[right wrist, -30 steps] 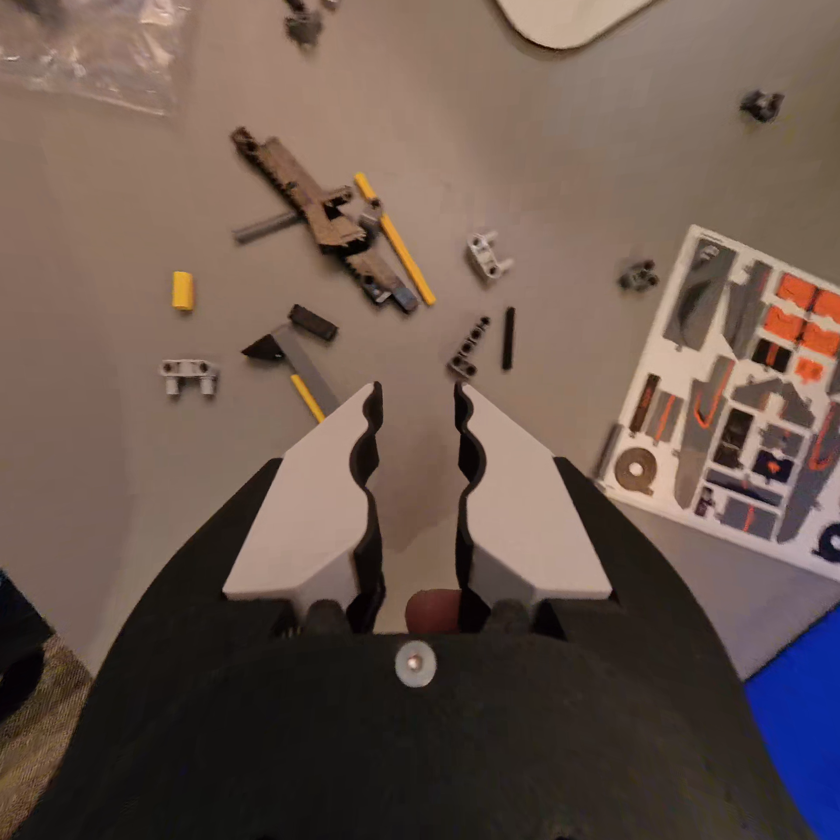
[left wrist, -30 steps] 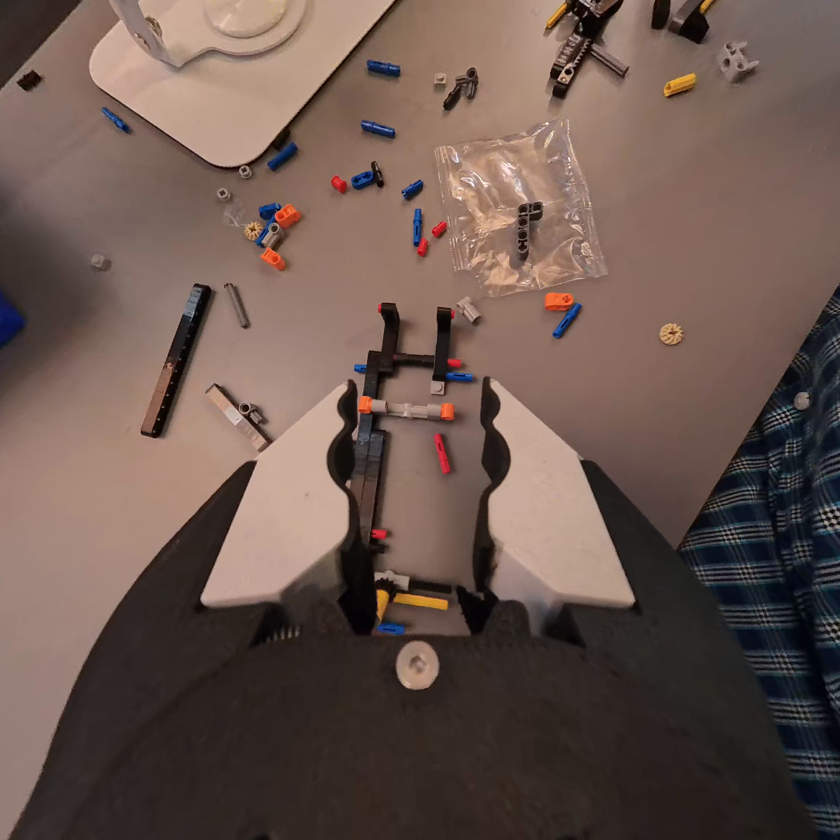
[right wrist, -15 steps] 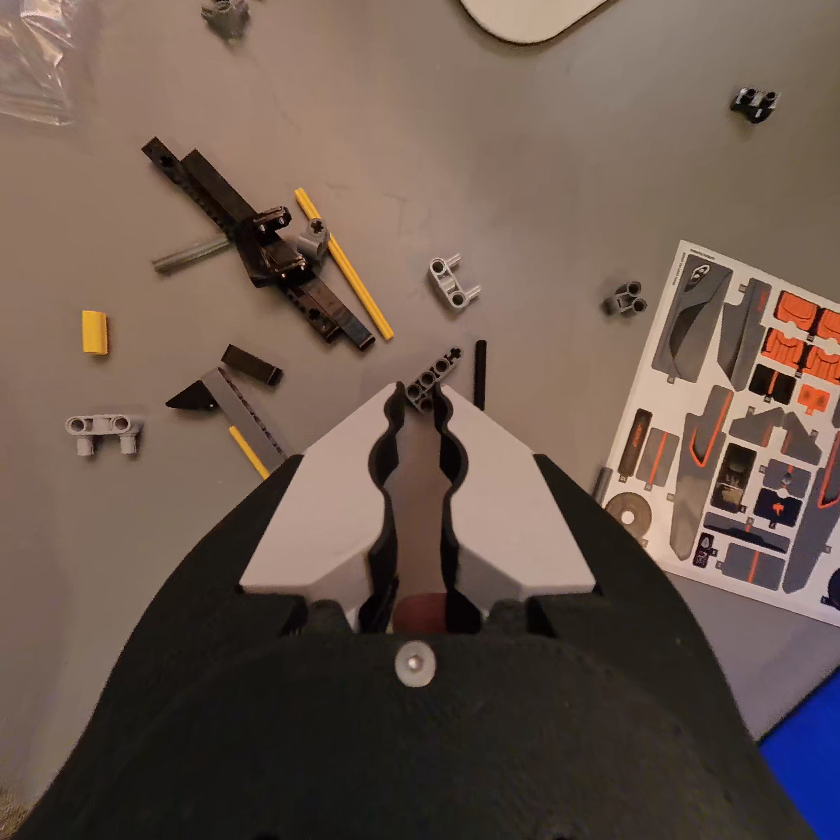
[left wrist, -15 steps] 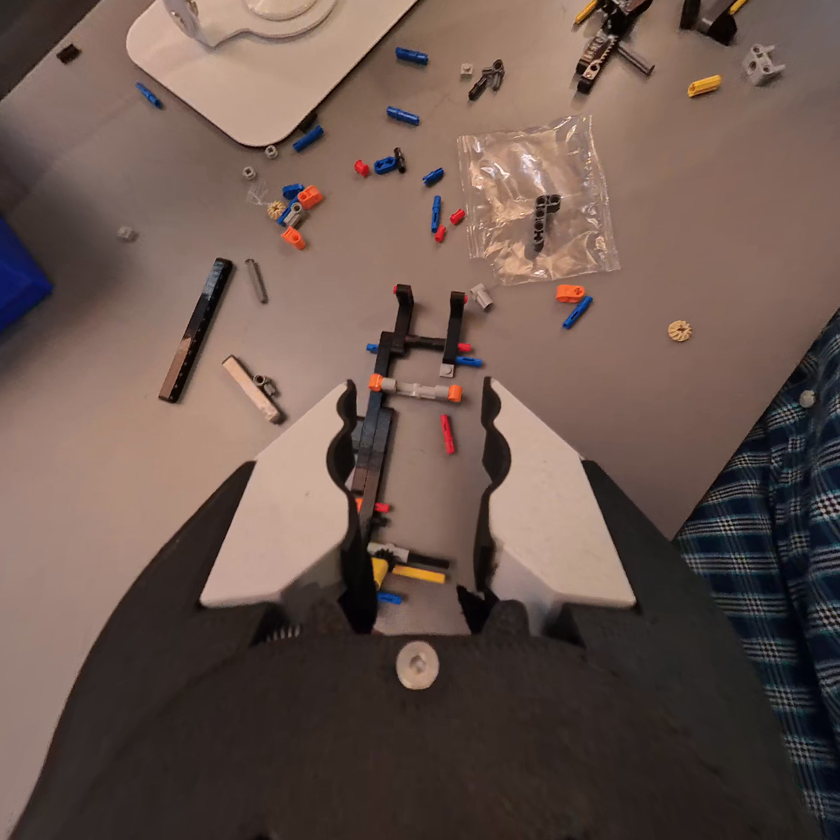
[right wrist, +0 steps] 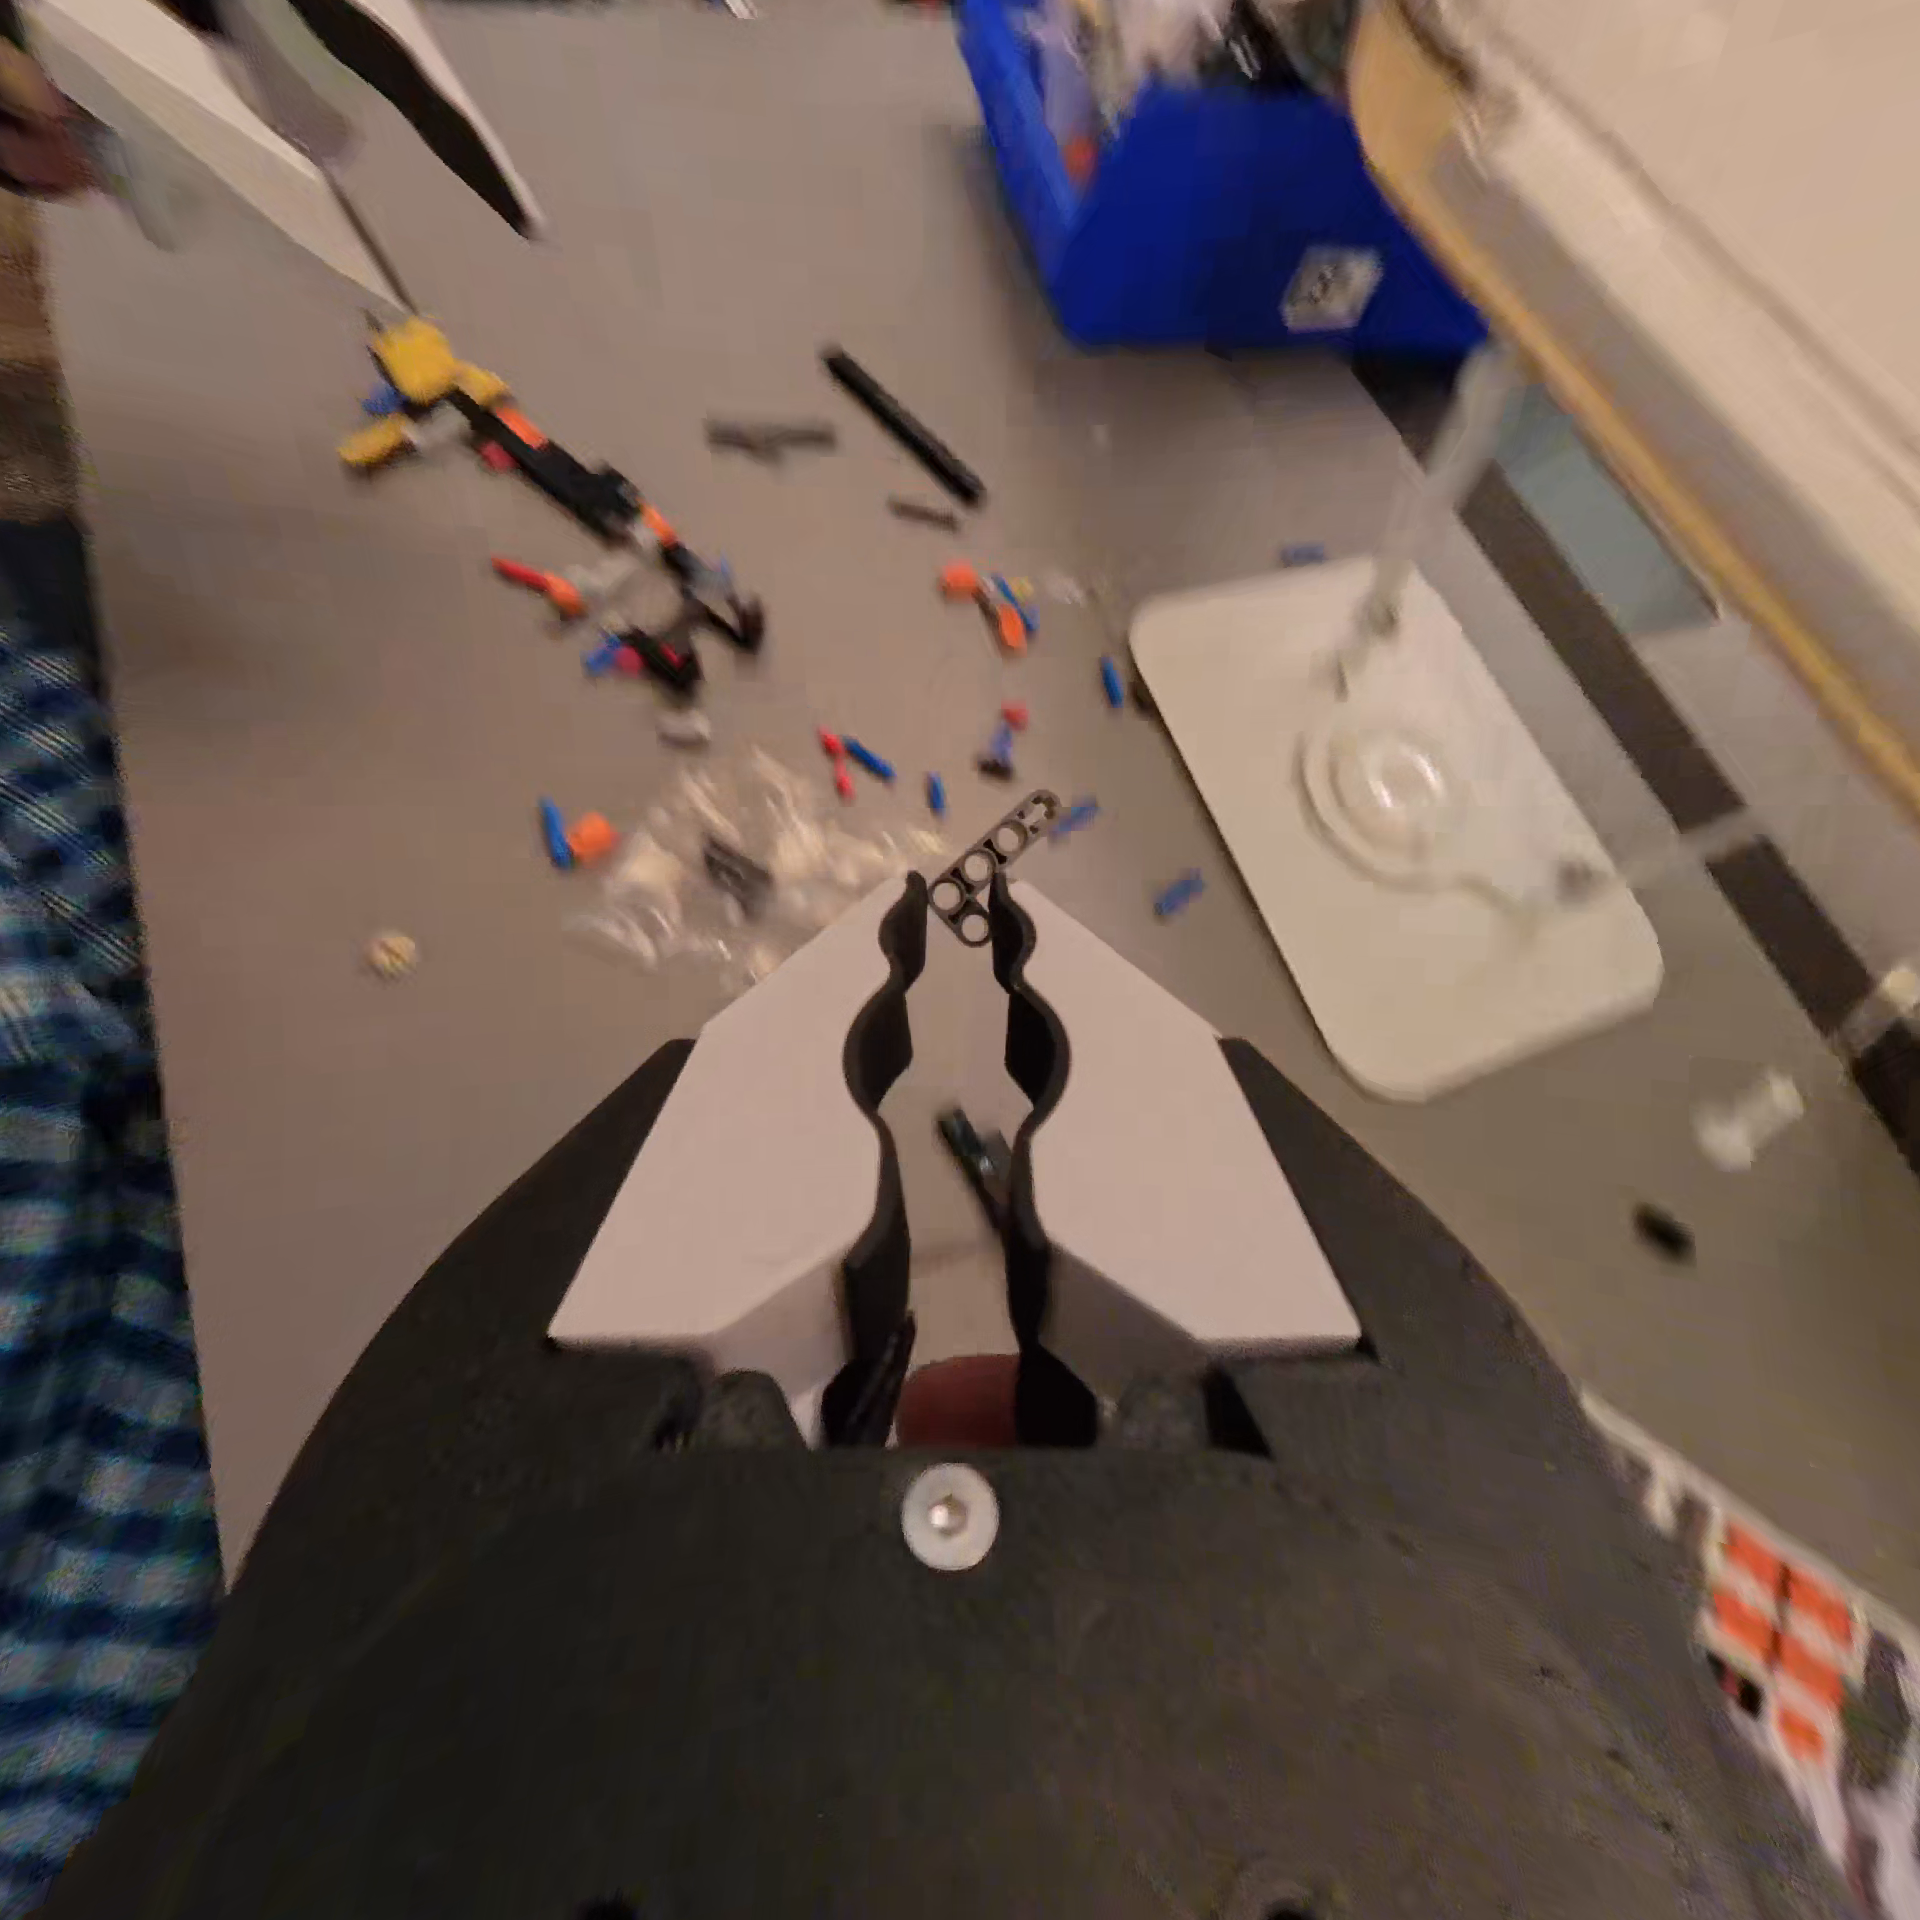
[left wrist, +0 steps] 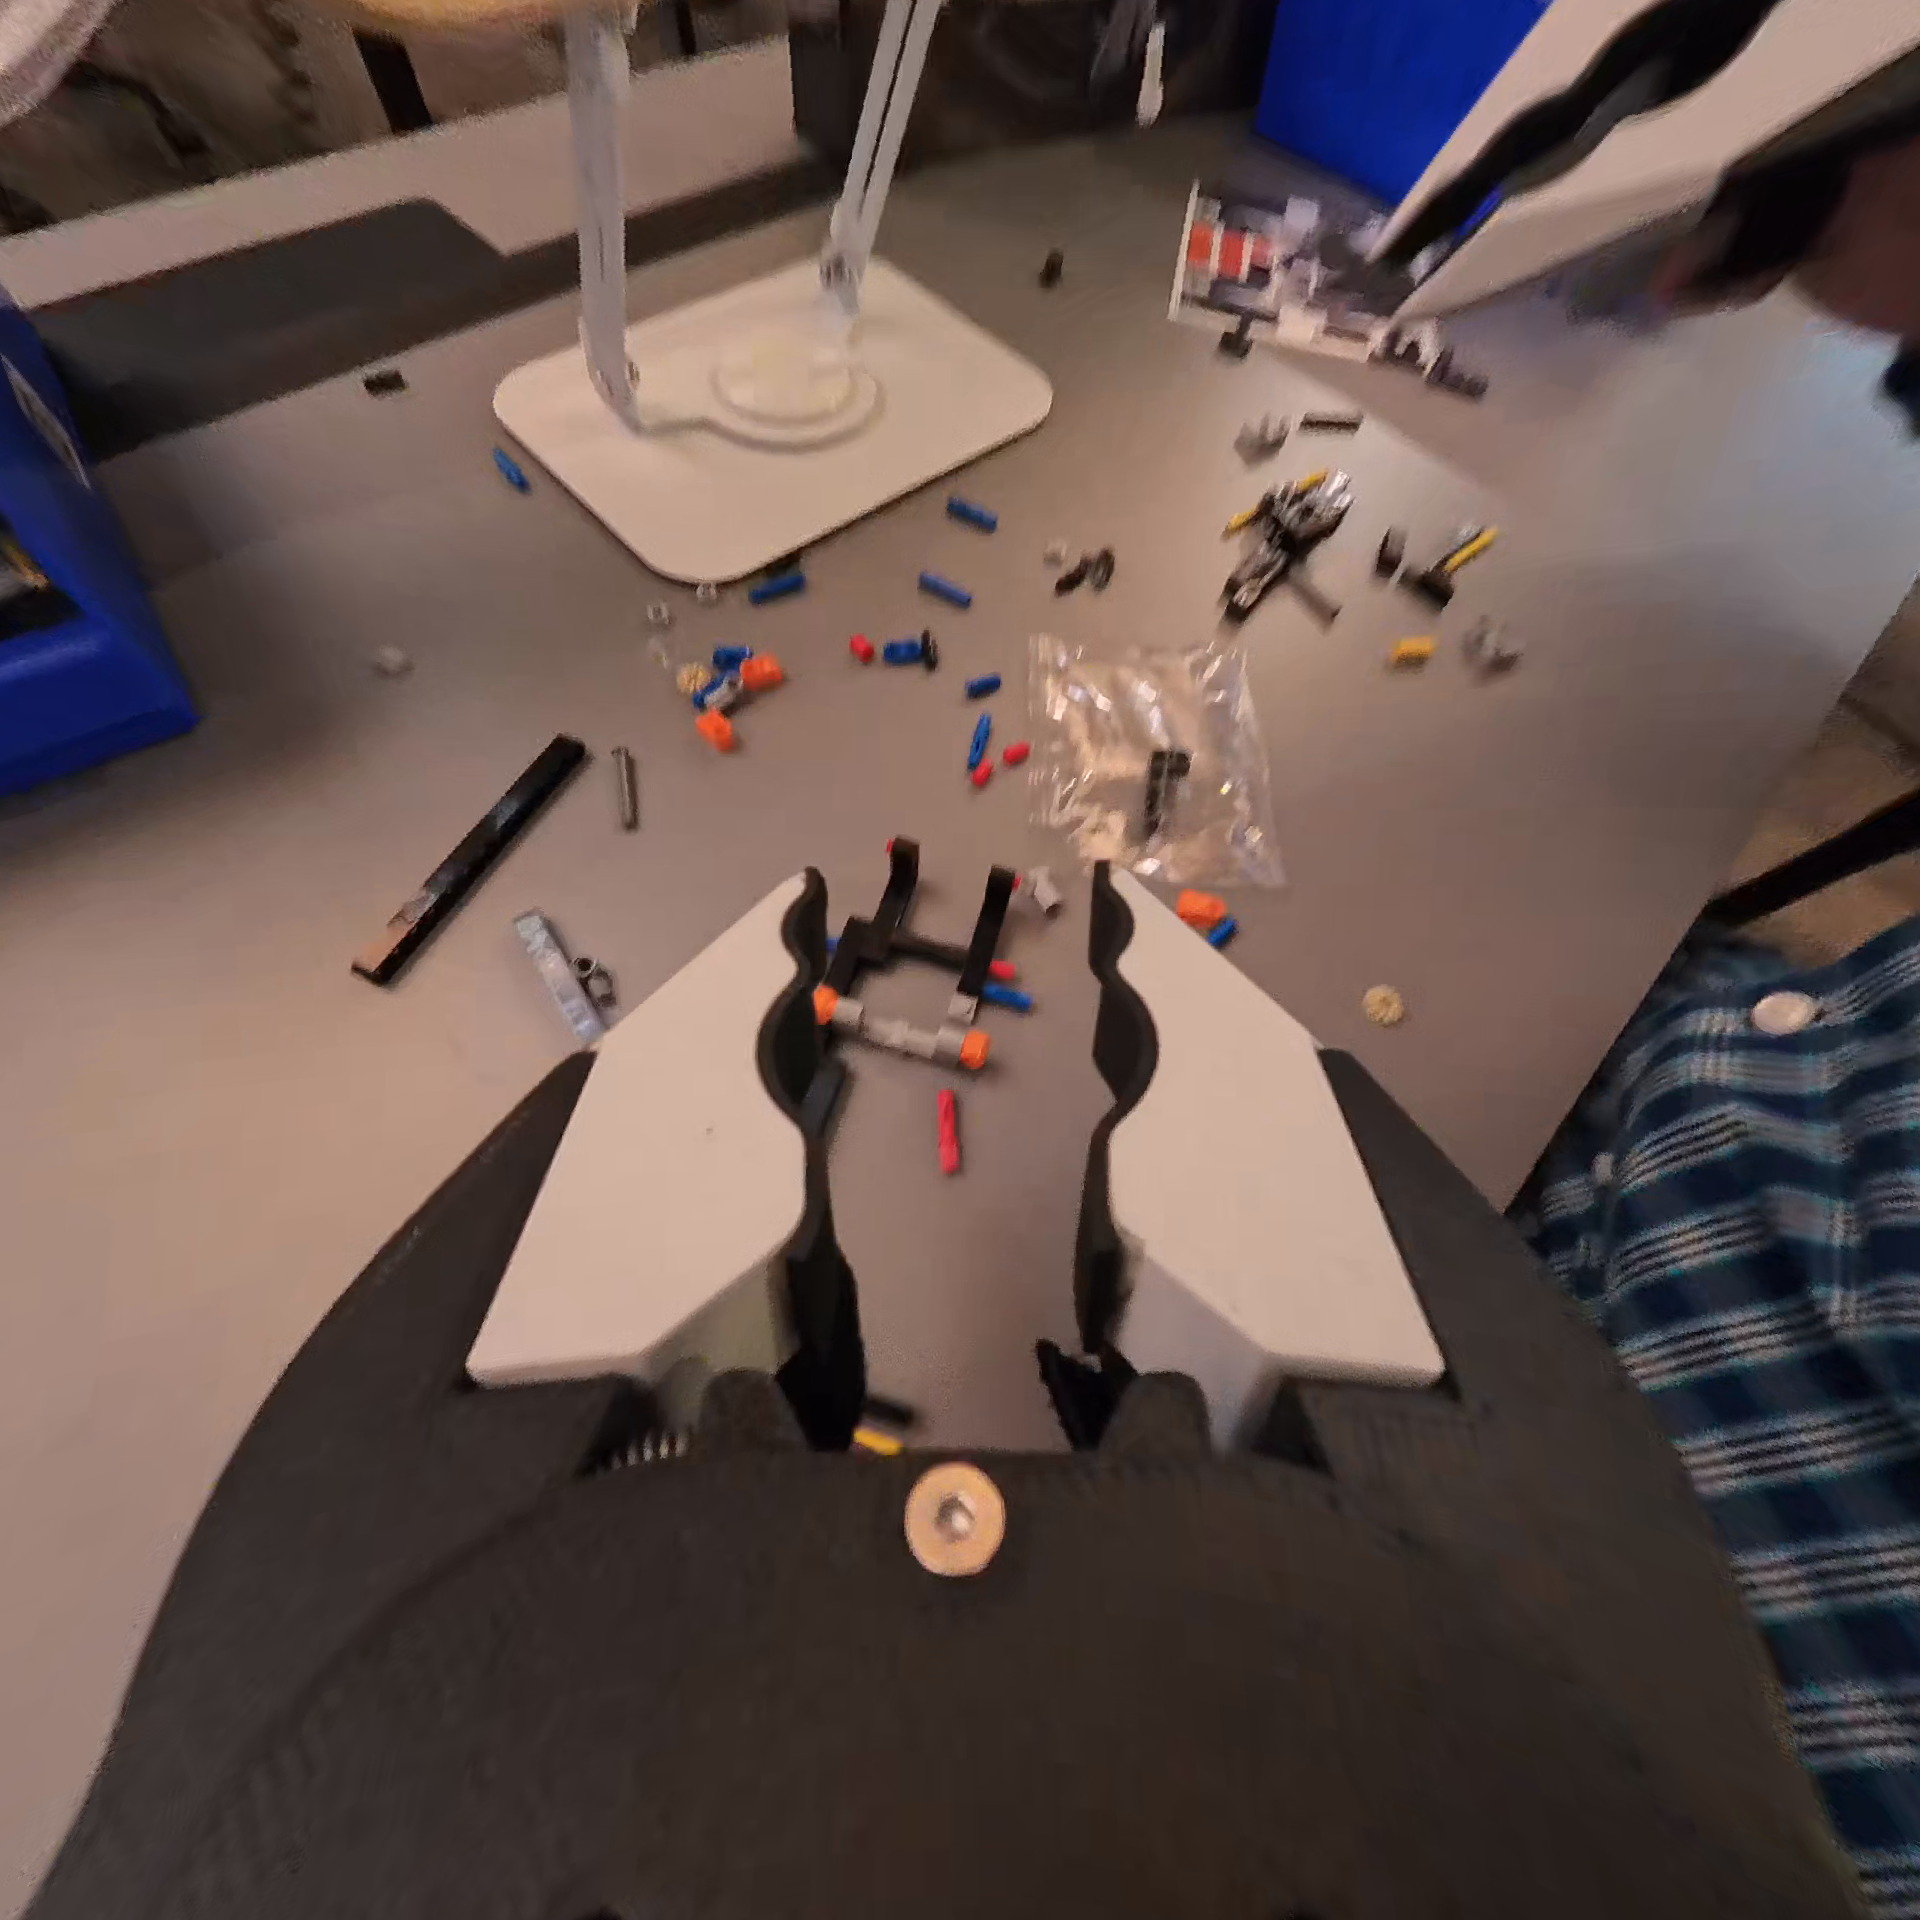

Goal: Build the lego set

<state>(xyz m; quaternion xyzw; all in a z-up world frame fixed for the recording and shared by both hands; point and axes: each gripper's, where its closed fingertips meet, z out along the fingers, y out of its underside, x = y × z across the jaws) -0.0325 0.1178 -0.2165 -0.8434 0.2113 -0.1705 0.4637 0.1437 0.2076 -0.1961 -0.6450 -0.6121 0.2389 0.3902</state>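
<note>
While the right gripper (right wrist: 954, 896) pinches a small black beam (right wrist: 985, 871), the frame (left wrist: 902, 971) lies lengthwise ahead between the left gripper's (left wrist: 951, 904) spread, empty fingers.

Crinkled glossy plastic bag (left wrist: 1148, 766), matt table (left wrist: 260, 1091)

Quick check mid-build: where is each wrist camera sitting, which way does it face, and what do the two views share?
Left wrist view: behind the open left tongs, facing down-forward at the black frame on the table; a plaid sleeve shows at right.
Right wrist view: behind the right tongs, shut on a black beam; plaid sleeve at left.
Shared: bag, lamp base.
</note>
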